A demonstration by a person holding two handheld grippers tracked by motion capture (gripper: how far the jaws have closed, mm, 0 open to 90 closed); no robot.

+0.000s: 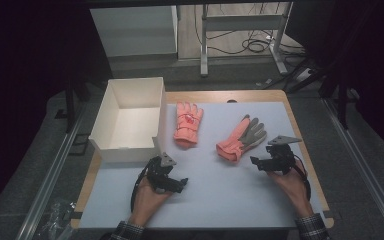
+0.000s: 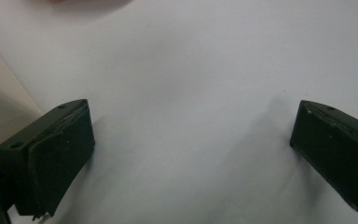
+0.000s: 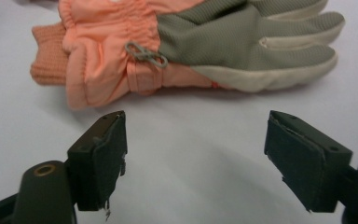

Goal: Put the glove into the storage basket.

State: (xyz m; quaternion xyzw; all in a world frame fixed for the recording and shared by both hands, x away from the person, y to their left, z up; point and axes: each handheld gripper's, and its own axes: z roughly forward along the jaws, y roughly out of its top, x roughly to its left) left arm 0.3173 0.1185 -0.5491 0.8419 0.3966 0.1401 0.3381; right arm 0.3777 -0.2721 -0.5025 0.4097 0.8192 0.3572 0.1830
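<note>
Right of centre in the high view, the right gripper (image 1: 261, 162) sits just below and beside a salmon-pink glove with a grey palm (image 1: 241, 137), which lies palm up on the white table sheet (image 1: 220, 200), cuff toward the lower left and fingers toward the upper right. From the right gripper view the same glove (image 3: 182, 51) stretches across the top of the frame, its knitted cuff at the upper left and its grey fingers at the upper right; the two black jaws stand wide apart below it with bare sheet between them, holding nothing and clear of the fabric.

Lower left of centre in the high view, the left gripper (image 1: 172, 182) rests over the sheet, just below the near corner of an open white box (image 1: 111, 107). Its own view shows both jaws spread wide over plain white sheet, nothing between them.

A second pink glove (image 1: 188, 124) lies back up, just right of the box, well apart from both grippers.
</note>
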